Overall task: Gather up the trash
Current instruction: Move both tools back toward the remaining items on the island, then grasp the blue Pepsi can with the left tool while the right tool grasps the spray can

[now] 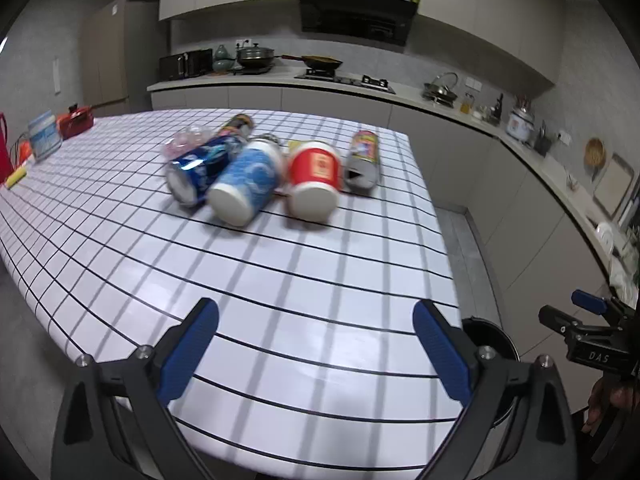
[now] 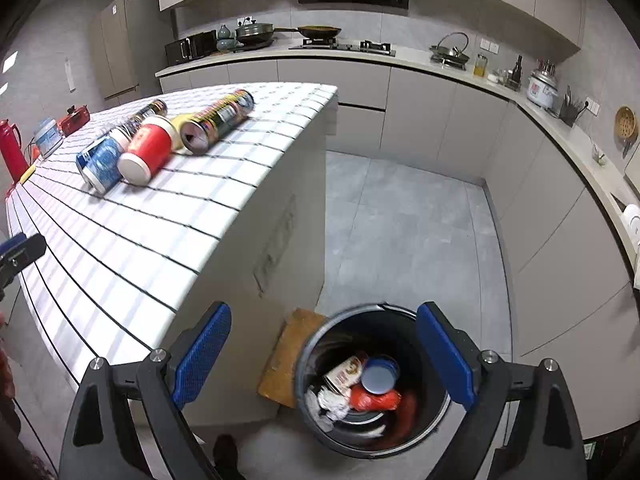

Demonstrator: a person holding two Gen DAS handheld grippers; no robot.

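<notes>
Trash lies on the white grid-patterned table (image 1: 280, 312): a blue can (image 1: 200, 172), a blue-and-white cup (image 1: 246, 184), a red-and-white cup (image 1: 314, 180), a grey tube can (image 1: 362, 160), a dark tube can (image 1: 236, 126) and crumpled clear plastic (image 1: 188, 142). My left gripper (image 1: 316, 344) is open and empty above the table's near part, well short of the trash. My right gripper (image 2: 324, 356) is open and empty above the black trash bin (image 2: 312, 360) on the floor, which holds a wrapper, a blue lid, red plastic and tissue. The cups (image 2: 146, 152) and a tube can (image 2: 218, 120) also show in the right wrist view.
A red thermos (image 2: 10, 148), a red box (image 1: 76, 120) and a tissue pack (image 1: 44, 136) stand at the table's far left. A wooden board (image 2: 288, 356) lies beside the bin. Kitchen counters (image 2: 400, 56) with pans and appliances run along the back and right walls.
</notes>
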